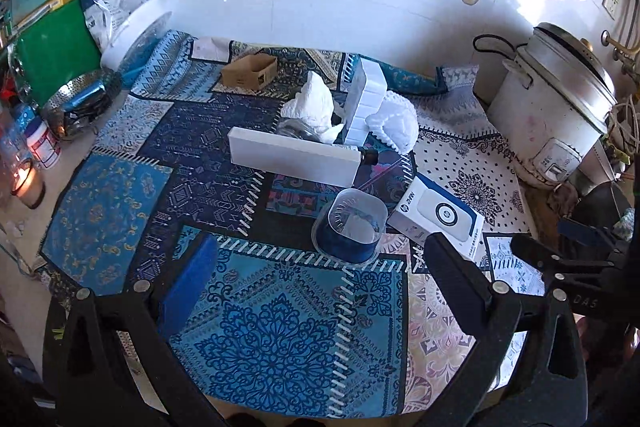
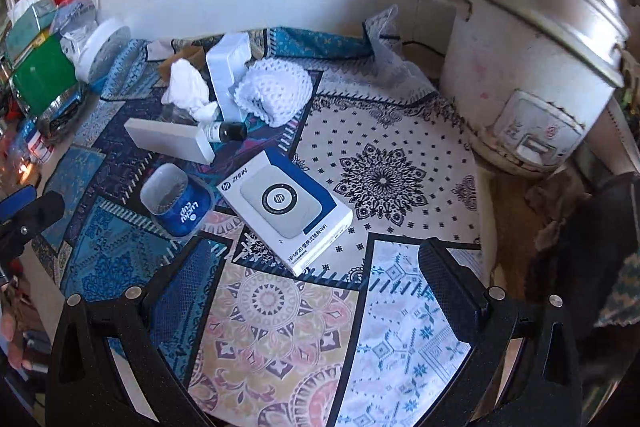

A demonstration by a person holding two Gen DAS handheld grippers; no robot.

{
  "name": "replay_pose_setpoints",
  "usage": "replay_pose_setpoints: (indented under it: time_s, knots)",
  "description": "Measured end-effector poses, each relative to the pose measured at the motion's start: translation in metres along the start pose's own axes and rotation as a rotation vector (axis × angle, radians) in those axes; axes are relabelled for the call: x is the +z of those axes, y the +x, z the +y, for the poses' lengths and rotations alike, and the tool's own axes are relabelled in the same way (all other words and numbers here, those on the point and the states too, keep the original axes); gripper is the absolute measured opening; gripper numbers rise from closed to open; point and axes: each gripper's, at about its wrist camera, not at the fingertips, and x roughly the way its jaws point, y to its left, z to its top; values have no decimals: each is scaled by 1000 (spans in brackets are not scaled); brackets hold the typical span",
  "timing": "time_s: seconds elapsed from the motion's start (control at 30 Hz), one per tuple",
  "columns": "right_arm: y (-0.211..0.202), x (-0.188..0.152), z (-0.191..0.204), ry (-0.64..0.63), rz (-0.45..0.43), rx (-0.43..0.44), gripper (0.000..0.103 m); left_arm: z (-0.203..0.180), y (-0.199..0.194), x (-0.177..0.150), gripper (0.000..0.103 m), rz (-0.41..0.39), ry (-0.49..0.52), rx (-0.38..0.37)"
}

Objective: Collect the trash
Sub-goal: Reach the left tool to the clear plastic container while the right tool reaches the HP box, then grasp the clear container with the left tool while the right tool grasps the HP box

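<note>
Trash lies on the patterned tablecloth [image 1: 280, 327]: a blue plastic cup [image 1: 350, 225] [image 2: 178, 201], a white-and-blue HP box [image 1: 438, 217] [image 2: 282, 209], a long white box [image 1: 294, 155] [image 2: 168, 141], a small dark-capped bottle [image 2: 224, 131], crumpled tissue [image 1: 312, 103] [image 2: 186, 89], white foam netting [image 1: 394, 121] [image 2: 276, 89] and an upright white box [image 1: 364, 95] [image 2: 228, 75]. My left gripper [image 1: 316, 287] is open, just short of the cup. My right gripper [image 2: 316, 291] is open, just short of the HP box. Both hold nothing.
A white rice cooker [image 1: 556, 107] [image 2: 528, 67] stands at the right. A small cardboard box [image 1: 250, 69] sits at the back. A round white lid [image 1: 132, 33], a green box [image 1: 56, 55] and jars crowd the left side. The tiled wall is behind.
</note>
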Motion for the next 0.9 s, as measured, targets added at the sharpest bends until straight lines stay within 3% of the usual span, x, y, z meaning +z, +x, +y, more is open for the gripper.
replay_pose_setpoints:
  time_s: [0.13,0.4,0.57,0.67,0.9]
  knots:
    - [41,12,2,-87,76,52,103,-5,34,4,103,43,16,29]
    - [92,29,16,-202,158,67,103,-19,81,7,97,175,107,-29]
    - [113,35,14,-183,198,67,103,-27,100,10,96,211,156,-52]
    - [121,37,8,-150,219,90,102,-28,112,15,82,239,136,-79]
    - [118,35,-5,-90,203,127,94,-26,136,18,74,311,60,-107]
